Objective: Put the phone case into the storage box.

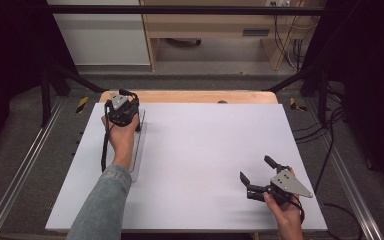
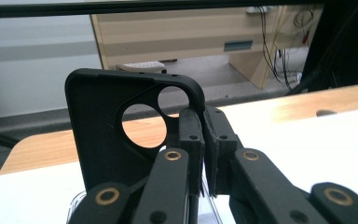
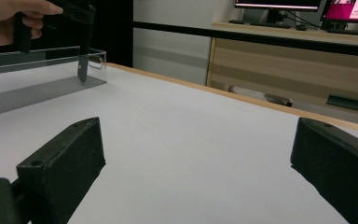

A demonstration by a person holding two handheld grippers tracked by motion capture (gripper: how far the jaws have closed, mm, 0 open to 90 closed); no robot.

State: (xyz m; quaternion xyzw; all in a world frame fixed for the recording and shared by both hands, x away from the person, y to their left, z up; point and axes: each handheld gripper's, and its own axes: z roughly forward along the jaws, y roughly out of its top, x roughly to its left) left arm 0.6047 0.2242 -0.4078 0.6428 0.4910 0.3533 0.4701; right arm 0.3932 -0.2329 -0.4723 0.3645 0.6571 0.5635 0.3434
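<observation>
Left gripper [image 2: 204,140] pinching the phone case [image 2: 102,126] edge over the clear tray [image 1: 139,145].
Keep the case upright and lower gently; right gripper [image 1: 258,174], well beside the tray, waits spread wide.

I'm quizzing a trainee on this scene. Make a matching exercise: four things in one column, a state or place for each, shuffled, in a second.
Things:
1. left gripper
2. right gripper
3. black phone case
4. clear tray

States or places:
a. jaws wide apart, nothing between them
b. lying on the white table, near its left edge
c. jaws closed on an edge
d. held upright, two round holes in it

Pairs: 1-c, 2-a, 3-d, 4-b
</observation>
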